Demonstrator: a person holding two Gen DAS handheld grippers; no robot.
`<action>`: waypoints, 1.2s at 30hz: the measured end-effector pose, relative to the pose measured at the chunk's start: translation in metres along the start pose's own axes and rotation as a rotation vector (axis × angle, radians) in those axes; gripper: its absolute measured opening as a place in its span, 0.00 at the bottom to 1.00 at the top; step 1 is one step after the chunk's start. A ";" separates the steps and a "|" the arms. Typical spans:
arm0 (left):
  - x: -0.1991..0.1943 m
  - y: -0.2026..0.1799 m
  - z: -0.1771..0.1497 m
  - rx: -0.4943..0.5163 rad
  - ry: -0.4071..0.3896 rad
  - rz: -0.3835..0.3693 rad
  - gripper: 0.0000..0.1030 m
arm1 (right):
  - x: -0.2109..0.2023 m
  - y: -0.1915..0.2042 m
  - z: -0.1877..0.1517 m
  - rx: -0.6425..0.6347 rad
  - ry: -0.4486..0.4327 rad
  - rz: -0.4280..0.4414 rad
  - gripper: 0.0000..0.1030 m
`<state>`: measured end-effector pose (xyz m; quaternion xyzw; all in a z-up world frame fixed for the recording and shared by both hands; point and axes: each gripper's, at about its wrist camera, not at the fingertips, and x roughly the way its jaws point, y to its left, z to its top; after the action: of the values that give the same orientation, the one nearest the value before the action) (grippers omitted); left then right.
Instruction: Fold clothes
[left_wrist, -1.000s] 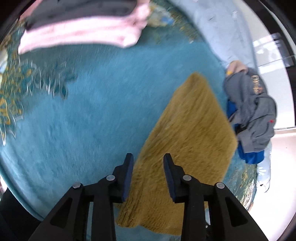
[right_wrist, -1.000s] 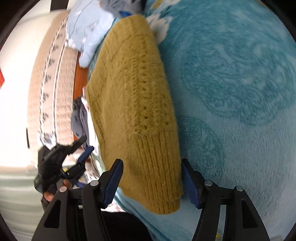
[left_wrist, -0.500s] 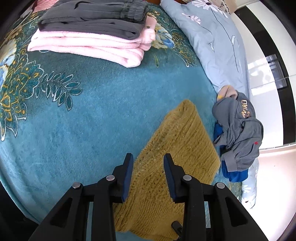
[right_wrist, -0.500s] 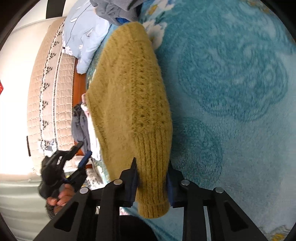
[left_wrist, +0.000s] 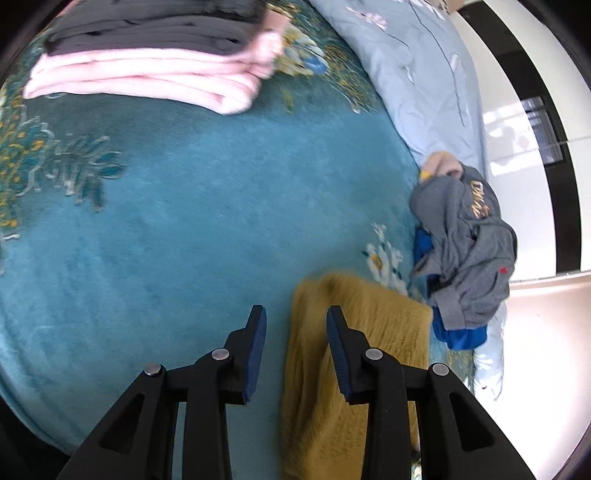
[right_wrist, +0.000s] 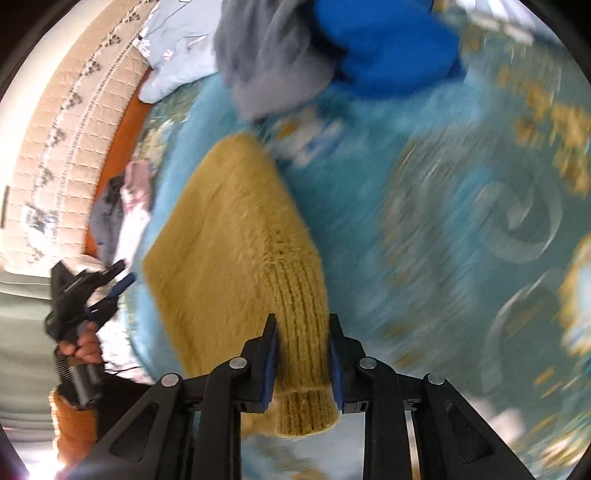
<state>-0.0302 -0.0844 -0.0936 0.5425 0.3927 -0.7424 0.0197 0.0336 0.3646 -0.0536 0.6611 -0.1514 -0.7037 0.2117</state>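
Observation:
A mustard knit sweater (right_wrist: 236, 251) lies folded on the teal floral blanket (left_wrist: 192, 221). My right gripper (right_wrist: 302, 345) is shut on the sweater's ribbed hem, which hangs out below the pads. In the left wrist view the sweater (left_wrist: 380, 325) sits at the lower right, partly behind the right finger. My left gripper (left_wrist: 295, 332) hovers open over the blanket beside the sweater's left edge, holding nothing. The left gripper (right_wrist: 110, 291) also shows in the right wrist view, held in a hand (right_wrist: 83, 343).
A folded stack of pink and dark grey clothes (left_wrist: 155, 62) lies at the far left. A crumpled grey sweatshirt (left_wrist: 469, 243) over a blue garment (left_wrist: 458, 334) sits at the right. A pale blue quilt (left_wrist: 413, 62) runs along the far edge. A beige headboard (right_wrist: 62, 140) stands behind.
The right gripper has stayed shut on the sweater's hem and swung it, blurring the view. The sweater has shifted right and lower in the left view. The left gripper stays open.

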 end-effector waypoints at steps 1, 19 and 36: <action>0.004 -0.003 -0.001 0.006 0.011 -0.015 0.33 | -0.003 -0.005 0.011 -0.011 0.002 -0.030 0.25; 0.070 -0.041 -0.024 0.159 0.232 -0.060 0.49 | -0.009 -0.030 0.020 0.078 -0.024 -0.081 0.35; 0.098 -0.032 -0.036 0.088 0.338 -0.096 0.40 | -0.016 -0.054 -0.071 0.379 -0.186 0.153 0.55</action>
<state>-0.0563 -0.0014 -0.1603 0.6405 0.3827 -0.6574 -0.1057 0.0990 0.4245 -0.0721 0.6078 -0.3496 -0.7025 0.1216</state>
